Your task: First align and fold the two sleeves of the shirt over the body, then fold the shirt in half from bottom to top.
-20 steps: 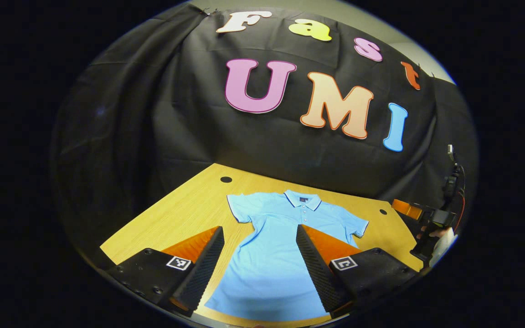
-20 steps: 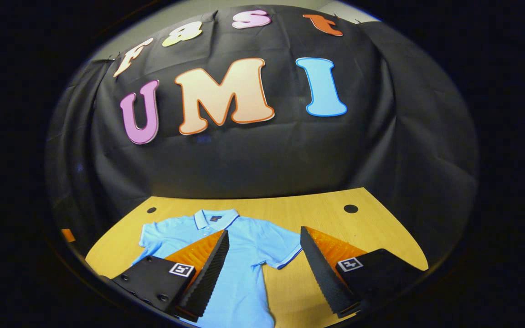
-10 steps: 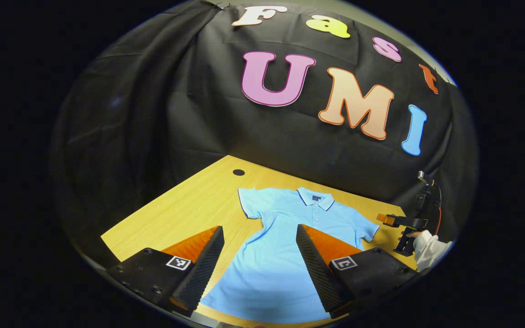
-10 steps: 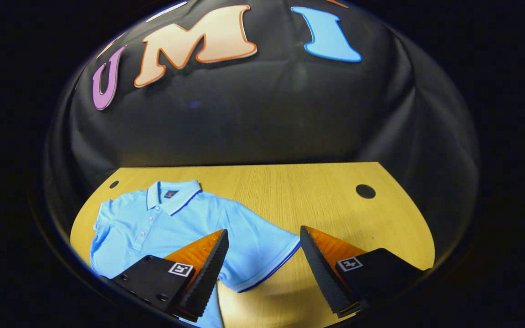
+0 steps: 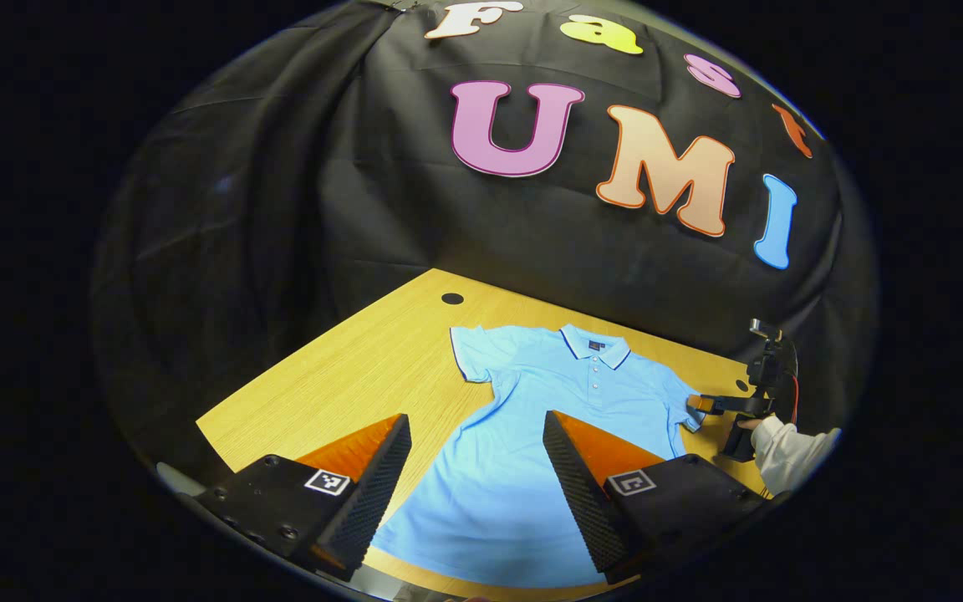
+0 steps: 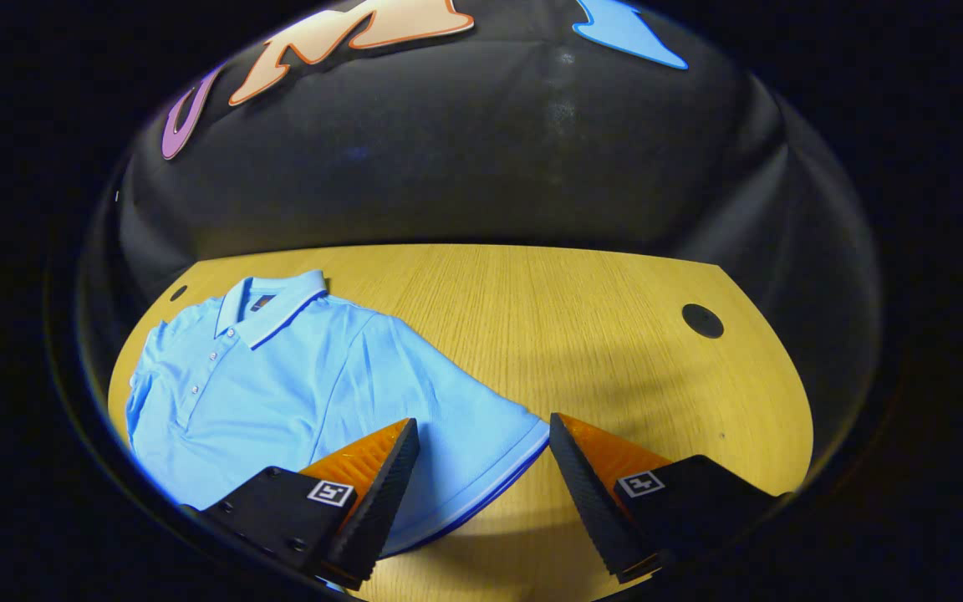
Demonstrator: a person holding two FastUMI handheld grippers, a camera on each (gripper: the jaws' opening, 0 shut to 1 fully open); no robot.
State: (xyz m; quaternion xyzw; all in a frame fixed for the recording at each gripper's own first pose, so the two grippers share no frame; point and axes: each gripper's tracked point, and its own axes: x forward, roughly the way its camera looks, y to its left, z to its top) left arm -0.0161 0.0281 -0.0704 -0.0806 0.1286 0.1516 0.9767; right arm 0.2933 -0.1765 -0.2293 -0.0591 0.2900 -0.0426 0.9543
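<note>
A light blue polo shirt (image 5: 548,418) lies flat and face up on the wooden table (image 5: 348,376), collar toward the booth wall, both short sleeves spread out. My left gripper (image 5: 477,477) hangs open above the shirt's lower body, nothing between its fingers. In the right gripper view the shirt (image 6: 281,385) fills the left part of the table, and its right sleeve (image 6: 481,443) reaches between the open fingers of my right gripper (image 6: 481,477), which hovers low over the sleeve hem. The right gripper (image 5: 711,404) also appears in the left gripper view, held by a hand in a white sleeve (image 5: 791,451) at that sleeve's edge.
The table has a round cable hole at its far left (image 5: 452,298) and another at its far right (image 6: 702,320). Bare wood (image 6: 615,334) stretches to the right of the shirt. The black cloth wall stands close behind the table's far edge.
My right gripper has dropped and moved forward onto the shirt's right sleeve, which now lies between its fingers. The left gripper has shifted slightly and stays open above the shirt's body.
</note>
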